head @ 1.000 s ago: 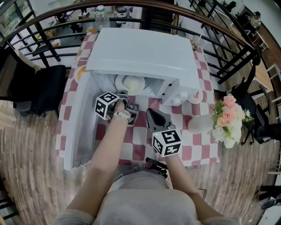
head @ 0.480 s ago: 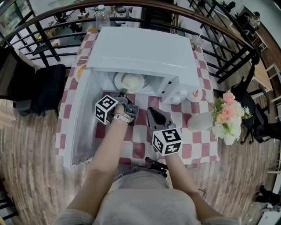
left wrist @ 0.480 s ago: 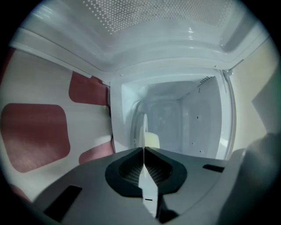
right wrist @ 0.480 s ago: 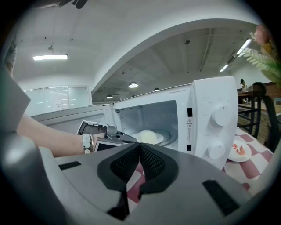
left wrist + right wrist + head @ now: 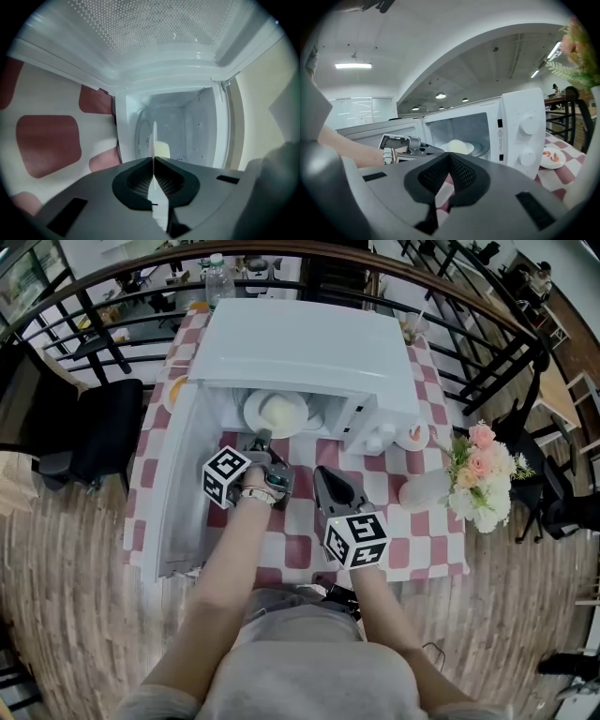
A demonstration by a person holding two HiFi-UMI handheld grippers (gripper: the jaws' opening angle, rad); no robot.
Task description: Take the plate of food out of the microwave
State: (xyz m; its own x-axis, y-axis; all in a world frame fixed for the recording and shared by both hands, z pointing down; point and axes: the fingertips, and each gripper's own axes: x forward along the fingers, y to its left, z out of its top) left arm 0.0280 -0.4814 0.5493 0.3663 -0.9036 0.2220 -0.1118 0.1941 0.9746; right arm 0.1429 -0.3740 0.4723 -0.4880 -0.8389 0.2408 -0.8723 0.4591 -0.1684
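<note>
Food, a pale yellow mound [image 5: 281, 411], sits on a round white plate [image 5: 258, 414] inside the open cavity of a boxy white microwave [image 5: 300, 348], which stands at the far edge of the red-and-white checked table [image 5: 412, 545]. The microwave's white door [image 5: 176, 493] is swung wide to the left, along the table's left edge. The left tongs [image 5: 261, 439] are clamped on the plate's near rim; the left gripper view shows the plate edge-on, pinched between the pads. The right tongs [image 5: 322, 474] hover over the middle of the table with their tips together and nothing between them. A small white dish [image 5: 413, 436] lies beside the microwave's right front corner. Pink and white flowers [image 5: 480, 474] stand at the table's right edge.
</note>
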